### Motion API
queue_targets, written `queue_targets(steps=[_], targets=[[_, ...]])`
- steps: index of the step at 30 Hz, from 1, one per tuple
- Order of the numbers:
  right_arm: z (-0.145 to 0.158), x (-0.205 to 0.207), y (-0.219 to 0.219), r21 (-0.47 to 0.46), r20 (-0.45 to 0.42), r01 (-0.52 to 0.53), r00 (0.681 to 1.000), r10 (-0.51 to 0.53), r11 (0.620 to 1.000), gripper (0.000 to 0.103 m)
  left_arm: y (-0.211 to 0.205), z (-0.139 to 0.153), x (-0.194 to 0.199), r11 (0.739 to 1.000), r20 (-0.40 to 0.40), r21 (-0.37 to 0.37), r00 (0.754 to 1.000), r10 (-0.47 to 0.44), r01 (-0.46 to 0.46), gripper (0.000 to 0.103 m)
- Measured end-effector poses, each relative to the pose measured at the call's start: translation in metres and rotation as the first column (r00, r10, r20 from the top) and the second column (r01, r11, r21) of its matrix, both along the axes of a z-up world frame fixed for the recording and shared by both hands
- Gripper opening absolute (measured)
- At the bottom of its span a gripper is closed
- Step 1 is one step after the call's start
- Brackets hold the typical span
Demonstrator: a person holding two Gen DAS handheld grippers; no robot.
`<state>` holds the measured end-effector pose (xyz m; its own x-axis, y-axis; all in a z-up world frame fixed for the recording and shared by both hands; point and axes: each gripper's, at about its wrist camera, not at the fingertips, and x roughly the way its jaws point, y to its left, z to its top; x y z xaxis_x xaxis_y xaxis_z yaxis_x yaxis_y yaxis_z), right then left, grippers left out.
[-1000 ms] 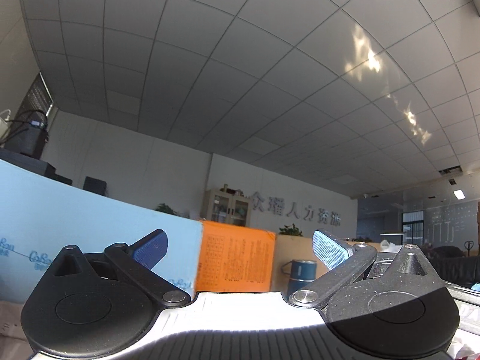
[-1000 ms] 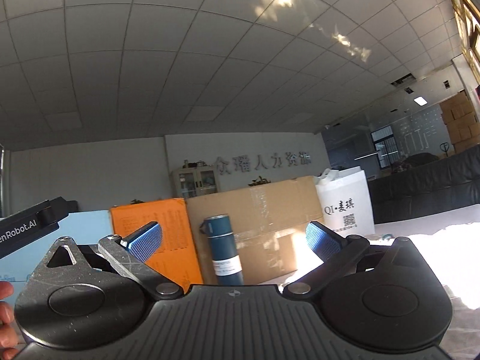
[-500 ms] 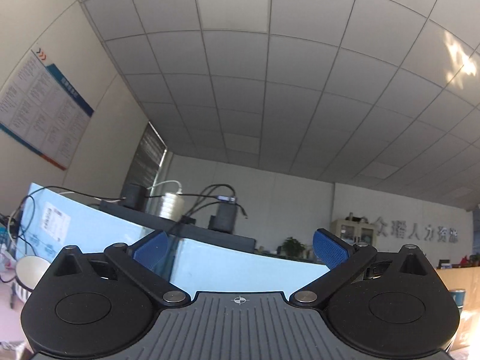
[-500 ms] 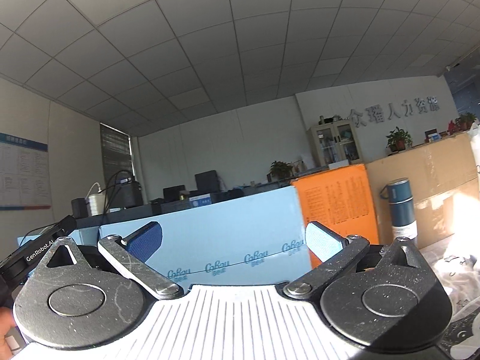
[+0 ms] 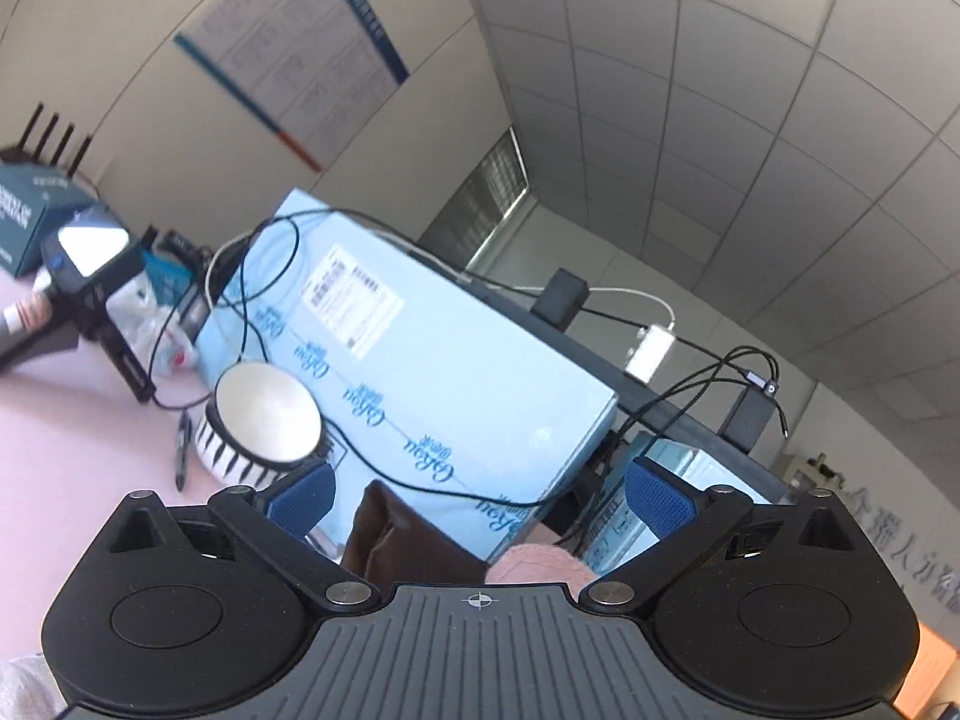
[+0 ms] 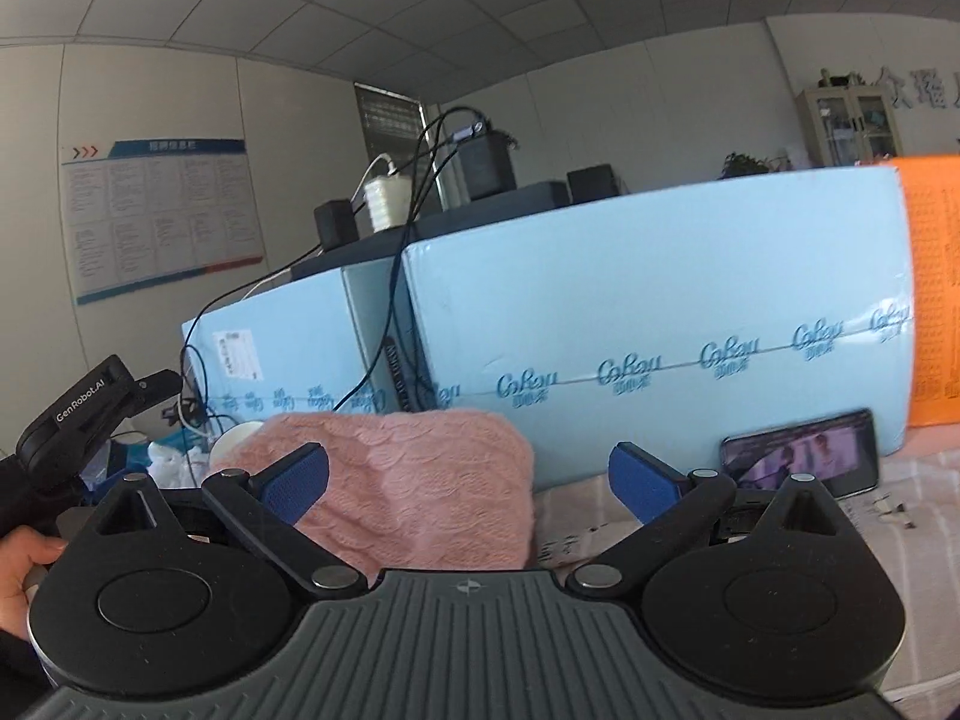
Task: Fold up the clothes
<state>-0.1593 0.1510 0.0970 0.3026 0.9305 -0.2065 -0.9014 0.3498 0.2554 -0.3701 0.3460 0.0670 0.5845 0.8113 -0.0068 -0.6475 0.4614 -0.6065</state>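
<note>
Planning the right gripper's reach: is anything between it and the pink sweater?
Nothing visible. The right gripper is open, and the pink sweater lies directly ahead between its fingers. The phone leans against the blue box, off to the right.

A pink knitted sweater (image 6: 414, 492) is seen before light blue boxes (image 6: 660, 330) printed with darker blue lettering. Blue pads (image 6: 297, 483) are carried on each black gripper (image 6: 468, 483). A bowl (image 5: 264, 420) striped black and white is shown on the pale pink desk (image 5: 72, 450).
</note>
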Motion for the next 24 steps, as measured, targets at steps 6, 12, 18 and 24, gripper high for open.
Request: queue_targets(steps=[6,12,18,24], targets=[[-0.022,-0.015,0.057,-0.036,-0.111,-0.189,0.977,0.184,0.981,0.099,0.020,-0.017,-0.003,0.988,0.063,-0.105,0.992,-0.109,0.115,0.102],[-0.041,-0.028,0.109,-0.098,-0.159,-0.227,0.965,0.210,0.969,0.077,0.031,-0.025,0.008,0.974,0.023,-0.153,0.986,-0.165,0.166,0.094],[-0.056,-0.005,0.111,-0.062,-0.236,-0.166,0.961,0.148,0.984,0.017,0.041,-0.033,0.019,0.955,-0.014,-0.207,0.976,-0.218,0.210,0.078],[-0.041,0.016,0.082,0.032,-0.280,-0.038,0.959,0.046,0.999,0.014,0.035,-0.041,0.039,0.945,-0.103,-0.233,0.960,-0.261,0.231,0.046]])
